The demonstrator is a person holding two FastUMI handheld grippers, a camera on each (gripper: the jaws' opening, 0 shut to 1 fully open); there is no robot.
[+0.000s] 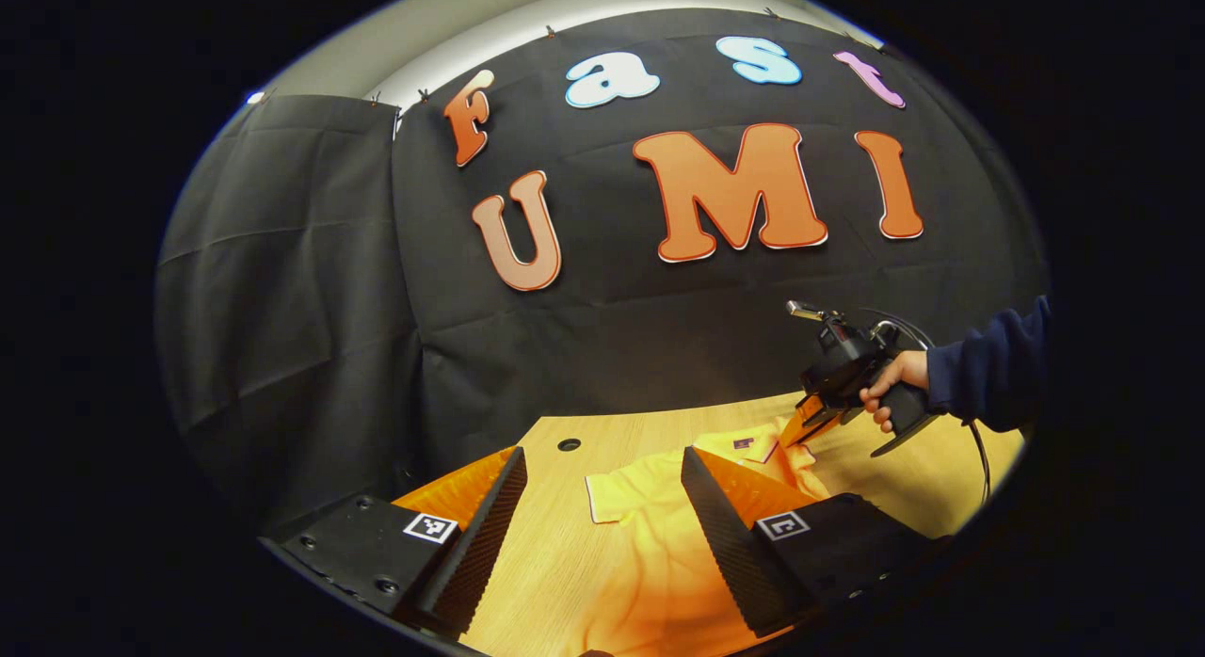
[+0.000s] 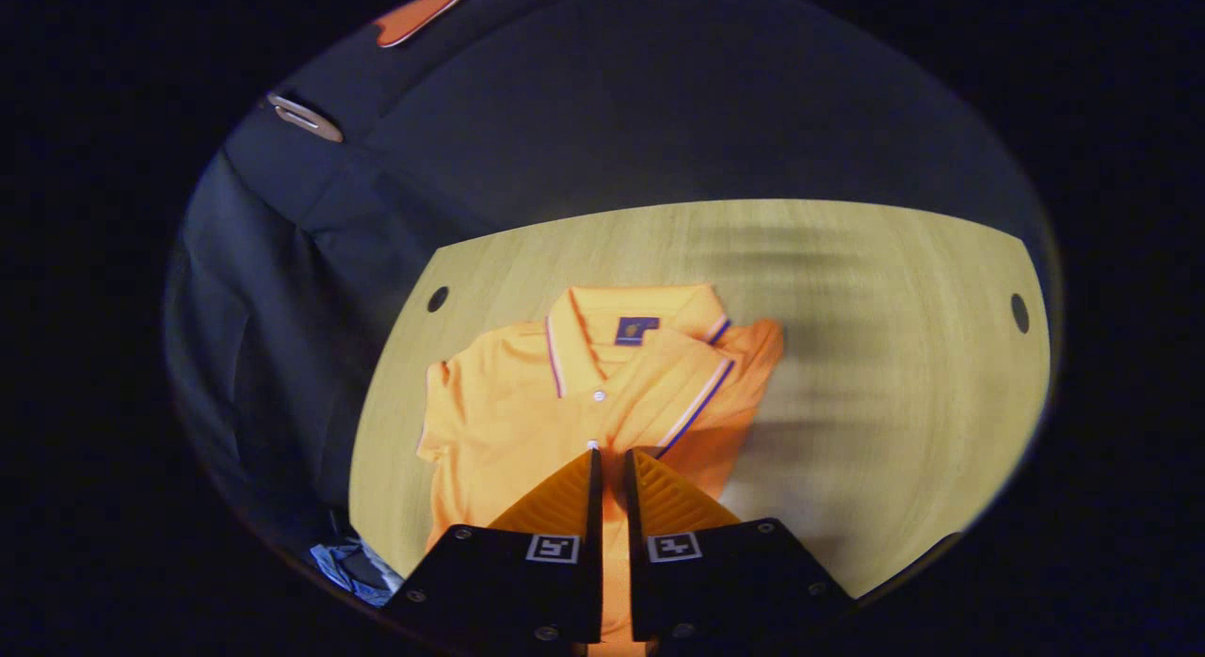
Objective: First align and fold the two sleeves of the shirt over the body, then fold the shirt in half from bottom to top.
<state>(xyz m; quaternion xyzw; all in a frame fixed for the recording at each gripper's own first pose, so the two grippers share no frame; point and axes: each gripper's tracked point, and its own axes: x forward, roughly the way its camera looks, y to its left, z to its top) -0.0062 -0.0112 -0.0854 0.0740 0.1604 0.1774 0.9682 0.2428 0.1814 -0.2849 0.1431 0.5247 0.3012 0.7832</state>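
An orange polo shirt (image 2: 508, 403) lies face up on the wooden table (image 2: 894, 356), collar toward the far side. One sleeve with a striped cuff (image 2: 697, 403) lies folded across the chest. The other sleeve (image 2: 435, 403) still spreads out to the side. My right gripper (image 2: 612, 455) hovers over the placket with its fingers nearly together; whether cloth is pinched I cannot tell. In the left gripper view that same right gripper (image 1: 795, 431) is at the shirt's collar end, held by a hand in a dark blue sleeve (image 1: 988, 375). My left gripper (image 1: 602, 455) stands wide open over the shirt (image 1: 650, 544).
The table has round holes near its far corners (image 2: 438, 298) (image 2: 1020, 312) (image 1: 569, 444). Black cloth walls close in behind and to the side. A bluish bundle (image 2: 353, 568) lies below the table's near edge. Bare wood (image 1: 640, 426) stretches beyond the collar.
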